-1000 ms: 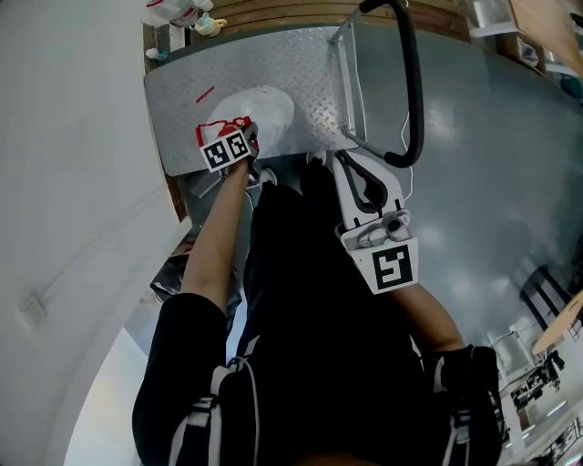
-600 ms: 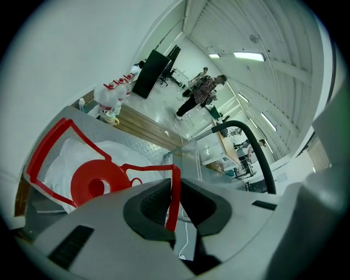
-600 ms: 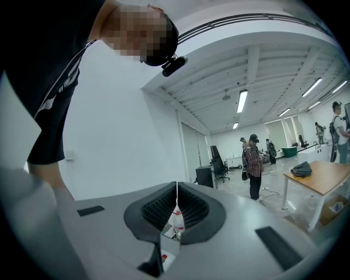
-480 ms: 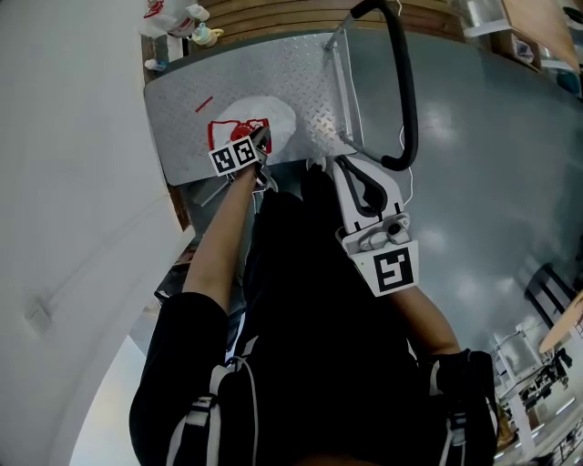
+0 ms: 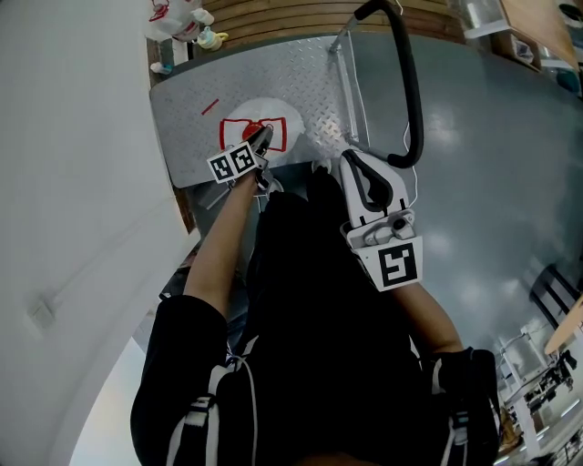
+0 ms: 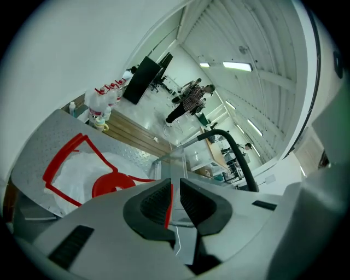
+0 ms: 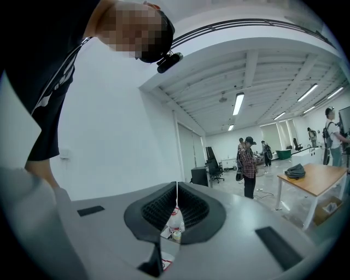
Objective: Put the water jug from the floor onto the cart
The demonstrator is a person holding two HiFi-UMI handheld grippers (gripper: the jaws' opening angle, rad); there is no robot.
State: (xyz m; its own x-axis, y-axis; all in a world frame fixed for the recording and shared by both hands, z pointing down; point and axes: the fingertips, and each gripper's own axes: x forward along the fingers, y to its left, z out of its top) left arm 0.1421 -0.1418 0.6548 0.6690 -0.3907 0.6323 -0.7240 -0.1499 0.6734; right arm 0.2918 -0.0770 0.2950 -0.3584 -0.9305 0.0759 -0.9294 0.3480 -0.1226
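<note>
The water jug (image 5: 273, 123), white with a red cap (image 6: 111, 186) and a red strap handle (image 6: 63, 158), lies on the cart's checker-plate deck (image 5: 191, 136) near its front edge. My left gripper (image 5: 265, 136) points down at it. In the left gripper view the jaws of the left gripper (image 6: 170, 191) stand nearly together, shut on a thin red strip of that handle. My right gripper (image 5: 351, 157) hangs by the cart's corner, level; in the right gripper view the right gripper (image 7: 176, 191) is shut with nothing between its pads.
The cart's black push handle (image 5: 412, 91) rises on steel uprights at the deck's right. Bottles (image 5: 178, 14) stand beyond the cart by a wooden slatted base (image 5: 301, 14). A white wall (image 5: 64, 182) runs along the left. Grey floor (image 5: 492, 155) spreads to the right.
My left gripper has risen and tipped further over the jug, drawing the red handle up so that more of its frame shows. The right gripper has kept still.
</note>
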